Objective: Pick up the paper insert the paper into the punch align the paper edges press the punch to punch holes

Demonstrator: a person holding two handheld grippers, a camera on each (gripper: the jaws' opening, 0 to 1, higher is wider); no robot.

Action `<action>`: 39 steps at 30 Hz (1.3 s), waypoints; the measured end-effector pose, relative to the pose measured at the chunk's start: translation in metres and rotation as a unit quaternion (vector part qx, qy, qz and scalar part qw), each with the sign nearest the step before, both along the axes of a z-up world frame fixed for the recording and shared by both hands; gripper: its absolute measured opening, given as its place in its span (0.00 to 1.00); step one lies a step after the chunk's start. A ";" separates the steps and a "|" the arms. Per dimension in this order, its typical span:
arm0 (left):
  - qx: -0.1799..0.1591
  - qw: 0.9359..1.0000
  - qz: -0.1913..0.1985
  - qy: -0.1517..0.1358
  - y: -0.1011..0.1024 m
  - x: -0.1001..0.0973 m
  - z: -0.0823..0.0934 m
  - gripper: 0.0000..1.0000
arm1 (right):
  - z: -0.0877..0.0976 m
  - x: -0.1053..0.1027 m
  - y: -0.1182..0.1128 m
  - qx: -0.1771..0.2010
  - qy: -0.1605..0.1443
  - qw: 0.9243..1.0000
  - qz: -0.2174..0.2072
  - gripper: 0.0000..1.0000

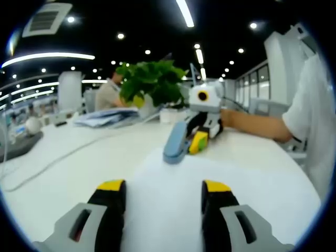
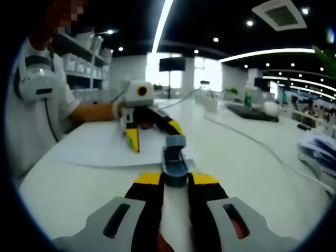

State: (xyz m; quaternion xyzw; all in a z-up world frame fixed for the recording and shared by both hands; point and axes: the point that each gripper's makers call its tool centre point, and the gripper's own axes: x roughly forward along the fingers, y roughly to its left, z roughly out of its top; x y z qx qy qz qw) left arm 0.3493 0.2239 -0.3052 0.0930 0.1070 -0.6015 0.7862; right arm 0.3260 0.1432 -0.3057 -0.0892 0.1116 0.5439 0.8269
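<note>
Paper (image 2: 100, 144) lies in the punch (image 2: 174, 157); right gripper (image 2: 176, 178) pinches punch, left gripper (image 1: 164, 186) spread.

White paper (image 2: 100, 144) is recorded on a white bench (image 2: 247, 157). The punch (image 2: 175, 157) is noted as blue-grey. Each hand-held gripper (image 1: 164, 197) is finished in black and grey with 2 yellow tips. Green foliage (image 1: 152, 81) is observed.

An open-plan office: long white desks (image 1: 79, 147), ceiling strip lights (image 2: 163, 23), monitors (image 2: 171, 64), potted plant (image 1: 155, 84).
</note>
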 end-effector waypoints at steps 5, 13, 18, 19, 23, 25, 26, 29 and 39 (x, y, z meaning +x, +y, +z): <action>0.000 1.000 -0.001 -0.003 -0.001 -0.001 0.000 0.59 | 0.000 0.000 -0.001 0.000 0.002 1.000 -0.005 0.26; 0.001 1.000 0.000 -0.011 -0.002 -0.003 0.002 0.60 | -0.002 -0.005 -0.006 -0.003 0.004 1.000 -0.016 0.28; -0.006 1.000 0.001 -0.011 -0.001 -0.003 0.005 0.60 | 0.001 -0.008 -0.012 0.008 0.008 0.999 -0.039 0.29; -0.006 1.000 0.001 -0.011 -0.001 -0.002 0.005 0.60 | 0.002 -0.009 -0.013 0.010 0.007 0.999 -0.047 0.29; -0.013 1.000 -0.006 -0.014 -0.002 -0.007 0.011 0.60 | 0.008 -0.014 -0.015 0.021 0.003 0.998 -0.065 0.30; -0.021 1.000 -0.014 -0.016 -0.003 -0.012 0.016 0.60 | 0.011 -0.015 -0.017 0.032 0.003 0.997 -0.072 0.30; -0.023 0.999 -0.016 -0.017 -0.004 -0.013 0.018 0.60 | 0.013 -0.013 -0.018 0.037 0.002 0.996 -0.076 0.30; -0.029 0.999 -0.018 -0.022 -0.006 -0.016 0.023 0.60 | 0.015 -0.012 -0.018 0.046 0.005 0.995 -0.083 0.31; -0.035 0.999 -0.023 -0.015 -0.015 -0.010 0.026 0.59 | 0.014 -0.015 -0.013 0.046 0.007 0.995 -0.084 0.32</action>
